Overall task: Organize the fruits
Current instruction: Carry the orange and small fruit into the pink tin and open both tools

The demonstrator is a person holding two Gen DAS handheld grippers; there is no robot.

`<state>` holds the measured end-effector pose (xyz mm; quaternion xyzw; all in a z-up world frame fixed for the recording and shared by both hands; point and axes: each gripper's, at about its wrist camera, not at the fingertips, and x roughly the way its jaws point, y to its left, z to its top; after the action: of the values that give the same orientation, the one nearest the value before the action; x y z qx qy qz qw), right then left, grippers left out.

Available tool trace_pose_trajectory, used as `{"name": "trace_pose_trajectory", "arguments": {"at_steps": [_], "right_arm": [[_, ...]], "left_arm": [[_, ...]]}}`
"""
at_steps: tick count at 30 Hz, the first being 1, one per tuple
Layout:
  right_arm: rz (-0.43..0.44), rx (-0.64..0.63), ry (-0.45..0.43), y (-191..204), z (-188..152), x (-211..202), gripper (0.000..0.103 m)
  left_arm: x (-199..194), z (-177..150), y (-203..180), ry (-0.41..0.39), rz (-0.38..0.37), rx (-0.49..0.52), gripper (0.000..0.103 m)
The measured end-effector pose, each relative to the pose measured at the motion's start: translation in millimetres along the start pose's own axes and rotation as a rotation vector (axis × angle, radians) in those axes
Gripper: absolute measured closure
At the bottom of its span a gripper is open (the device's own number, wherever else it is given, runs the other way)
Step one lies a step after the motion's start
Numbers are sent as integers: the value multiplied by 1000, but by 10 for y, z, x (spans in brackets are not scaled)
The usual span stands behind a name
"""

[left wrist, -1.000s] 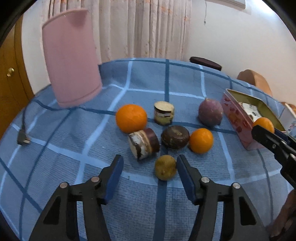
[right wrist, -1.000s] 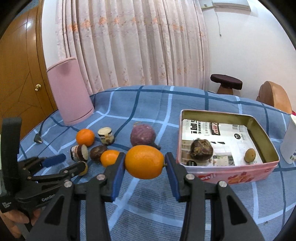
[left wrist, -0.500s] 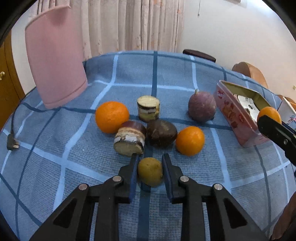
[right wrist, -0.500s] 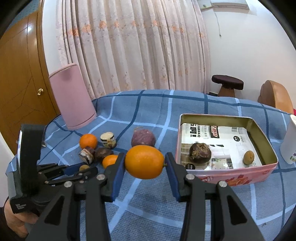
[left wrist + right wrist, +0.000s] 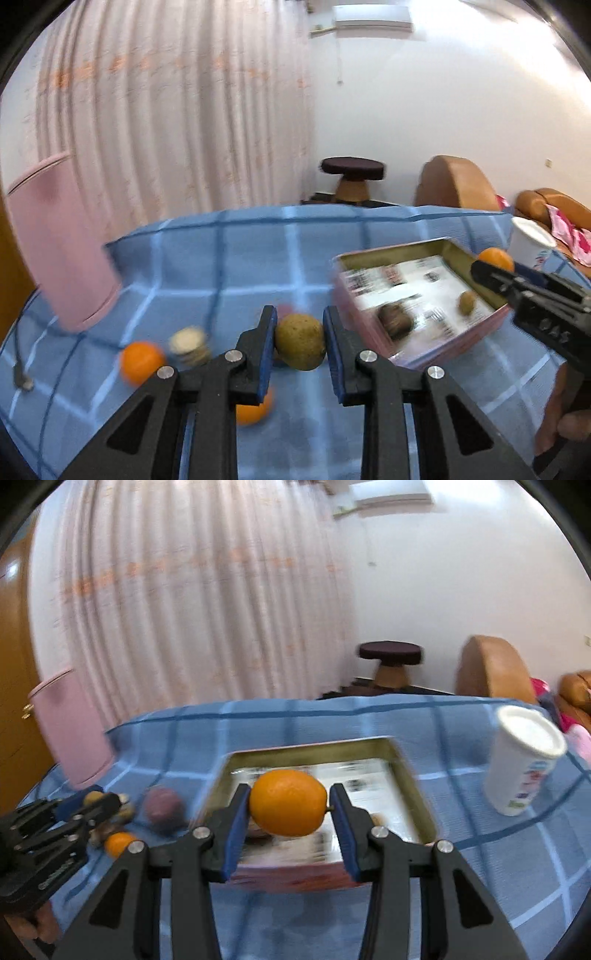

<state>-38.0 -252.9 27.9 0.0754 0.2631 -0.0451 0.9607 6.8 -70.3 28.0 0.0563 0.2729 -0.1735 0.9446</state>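
Note:
My left gripper (image 5: 300, 341) is shut on a small yellow-brown fruit (image 5: 300, 346) and holds it above the blue checked cloth, just left of the pink tin box (image 5: 369, 325). My right gripper (image 5: 289, 805) is shut on an orange (image 5: 288, 802) and holds it over the near side of the tin box (image 5: 417, 794). The tin holds a dark brown fruit (image 5: 395, 320) and a small yellow fruit (image 5: 467, 302). An orange (image 5: 140, 360), a second orange (image 5: 255, 408) and a purple fruit (image 5: 162, 806) lie on the cloth at left.
A pink bin (image 5: 55, 243) stands at the far left. A white paper cup (image 5: 521, 764) stands right of the tin. Round cake pieces (image 5: 190, 345) lie among the fruit. A cable plug (image 5: 22, 380) lies at the left edge of the cloth.
My left gripper closed on the yellow-brown fruit, lifted it and swung right toward the tin. My right gripper carried the orange forward over the tin.

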Motion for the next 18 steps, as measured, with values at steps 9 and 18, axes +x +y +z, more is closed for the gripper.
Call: {"name": "trace_pose_trajectory", "arguments": {"at_steps": [9,18], "right_arm": [[-56,44,91,-400,33,314,57],[-36,68,123,-524,12,459,54]], "left_arm": [[511,161,-674,66,-39,58,76],[790,99,-877,118,-16,86,75]]}}
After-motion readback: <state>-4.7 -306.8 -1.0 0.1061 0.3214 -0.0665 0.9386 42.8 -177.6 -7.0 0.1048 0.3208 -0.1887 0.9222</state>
